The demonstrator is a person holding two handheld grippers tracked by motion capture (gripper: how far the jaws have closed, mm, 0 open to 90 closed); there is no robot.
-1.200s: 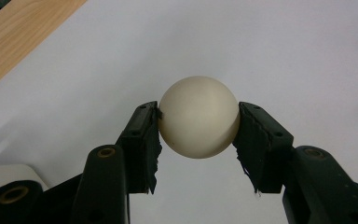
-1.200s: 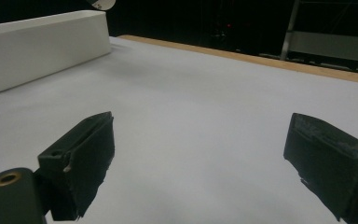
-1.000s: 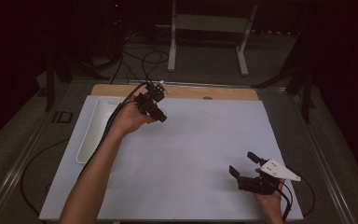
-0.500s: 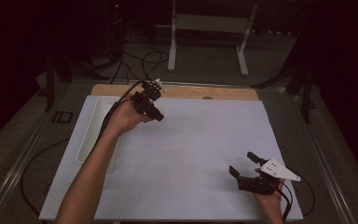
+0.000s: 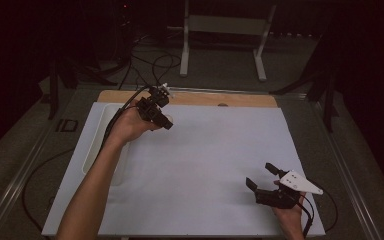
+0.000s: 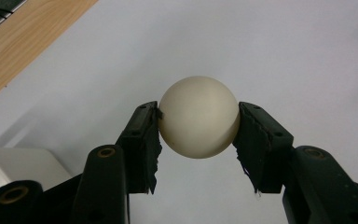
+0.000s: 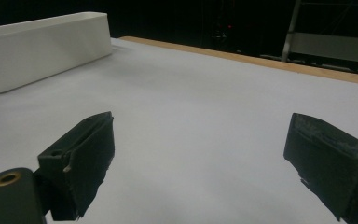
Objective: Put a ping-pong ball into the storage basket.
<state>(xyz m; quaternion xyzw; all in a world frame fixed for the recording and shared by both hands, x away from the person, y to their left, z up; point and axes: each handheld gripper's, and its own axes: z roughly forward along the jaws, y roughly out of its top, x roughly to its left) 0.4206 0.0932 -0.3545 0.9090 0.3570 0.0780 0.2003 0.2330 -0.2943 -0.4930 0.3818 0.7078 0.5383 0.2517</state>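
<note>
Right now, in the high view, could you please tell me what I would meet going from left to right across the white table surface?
White tray at the left edge → left tongs, shut on a cream ball as the left gripper view shows → bare white tabletop → right tongs, open with nothing between them.

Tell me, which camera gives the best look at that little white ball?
The left gripper view: the ball sits close up, clamped between the left gripper and its black jaws. In the high view, hand and gripper hide it.

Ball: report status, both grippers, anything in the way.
Left gripper shut on the white ball, above the white sheet. Right gripper open, empty. White tray off to the side; nothing in the way.
</note>
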